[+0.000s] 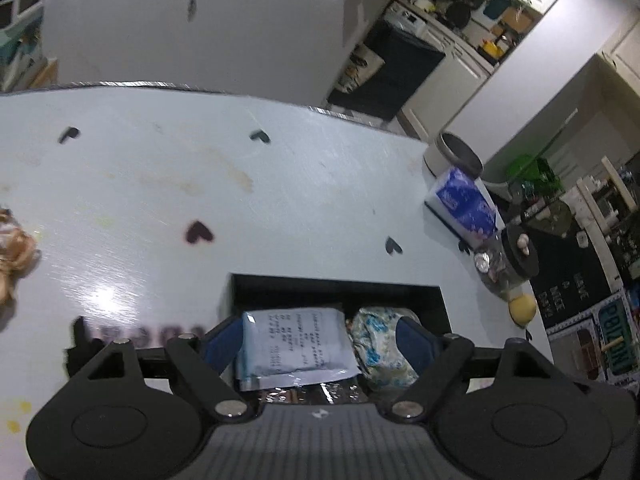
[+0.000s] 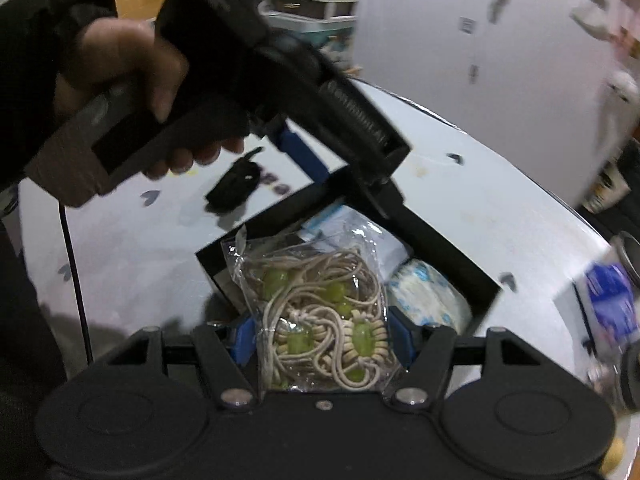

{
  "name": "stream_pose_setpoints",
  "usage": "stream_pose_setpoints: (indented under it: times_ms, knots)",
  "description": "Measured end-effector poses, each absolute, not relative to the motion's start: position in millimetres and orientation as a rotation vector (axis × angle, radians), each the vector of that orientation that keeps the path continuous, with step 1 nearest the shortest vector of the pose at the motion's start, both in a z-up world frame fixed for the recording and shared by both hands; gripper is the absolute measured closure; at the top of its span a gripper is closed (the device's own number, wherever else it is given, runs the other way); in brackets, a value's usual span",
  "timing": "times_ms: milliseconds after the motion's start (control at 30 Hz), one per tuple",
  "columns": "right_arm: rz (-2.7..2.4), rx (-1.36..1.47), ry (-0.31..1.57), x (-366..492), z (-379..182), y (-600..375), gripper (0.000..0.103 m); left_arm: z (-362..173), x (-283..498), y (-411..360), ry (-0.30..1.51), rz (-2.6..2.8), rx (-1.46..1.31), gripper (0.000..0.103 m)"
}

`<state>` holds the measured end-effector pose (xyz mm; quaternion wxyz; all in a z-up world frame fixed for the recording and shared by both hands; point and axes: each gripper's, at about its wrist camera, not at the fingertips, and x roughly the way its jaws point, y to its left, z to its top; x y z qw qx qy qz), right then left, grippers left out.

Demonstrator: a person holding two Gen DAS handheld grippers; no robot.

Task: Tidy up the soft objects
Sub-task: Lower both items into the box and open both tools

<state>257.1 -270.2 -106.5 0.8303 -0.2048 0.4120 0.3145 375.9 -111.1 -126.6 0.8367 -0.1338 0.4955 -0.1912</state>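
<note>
A black open box (image 1: 436, 300) sits on the pale table, holding a white printed packet (image 1: 296, 346) and a blue-flowered soft bundle (image 1: 378, 340). My left gripper (image 1: 318, 340) is open, its blue-padded fingers spread over the box above both items. In the right wrist view my right gripper (image 2: 322, 338) is shut on a clear bag of cord and green beads (image 2: 320, 320), held over the box (image 2: 448, 248). The left gripper's body (image 2: 280, 64) and the hand holding it (image 2: 120, 60) cross the upper left of that view.
A blue-and-white tissue pack (image 1: 464, 204), a grey-rimmed tin (image 1: 456, 156), a glass jar with black lid (image 1: 508, 264) and a lemon (image 1: 522, 308) stand at the table's right edge. A tan fluffy item (image 1: 14, 248) lies far left. A black soft item (image 2: 236, 184) lies beyond the box.
</note>
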Motion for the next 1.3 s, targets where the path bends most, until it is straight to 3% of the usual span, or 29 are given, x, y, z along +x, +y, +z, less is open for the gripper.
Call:
stream_pose_setpoints:
  times_ms: [200, 233, 267, 300, 433, 533, 600, 633, 933, 1300]
  knots:
    - [0.789, -0.502, 0.865, 282.3, -117.9, -246.1, 0.034, -109.2, 364.8, -87.8, 0.995, -0.351, -0.29, 0.019]
    - [0.802, -0.503, 0.865, 286.0, -120.2, -242.9, 0.031, -107.6, 362.7, -84.0, 0.989, -0.34, -0.292, 0.018]
    - [0.808, -0.494, 0.87, 289.2, -122.4, -241.2, 0.02, -107.1, 361.3, -81.4, 0.987, -0.331, -0.295, 0.017]
    - [0.813, -0.473, 0.875, 293.4, -122.8, -242.6, 0.015, -106.9, 359.3, -78.2, 0.987, -0.321, -0.299, 0.017]
    - [0.77, -0.282, 0.914, 303.6, -116.4, -252.9, 0.016, -109.1, 347.9, -64.4, 0.986, -0.297, -0.322, 0.017]
    - [0.657, -0.063, 0.991, 314.1, -115.7, -263.9, 0.034, -111.5, 340.1, -56.5, 0.988, -0.289, -0.339, 0.017]
    - [0.63, 0.087, 1.039, 315.2, -121.5, -266.5, 0.054, -113.5, 335.7, -53.2, 0.989, -0.283, -0.351, 0.017]
    - [0.609, 0.081, 1.054, 313.9, -125.5, -262.6, 0.056, -114.3, 334.0, -52.0, 0.991, -0.281, -0.356, 0.017]
    - [0.512, -0.118, 1.072, 295.7, -155.8, -237.3, 0.06, -116.3, 323.8, -52.1, 0.998, -0.287, -0.333, 0.017]
    - [0.411, 0.086, 0.947, 279.1, -118.2, -272.7, 0.06, -104.9, 309.4, -53.2, 0.96, -0.298, -0.288, 0.017]
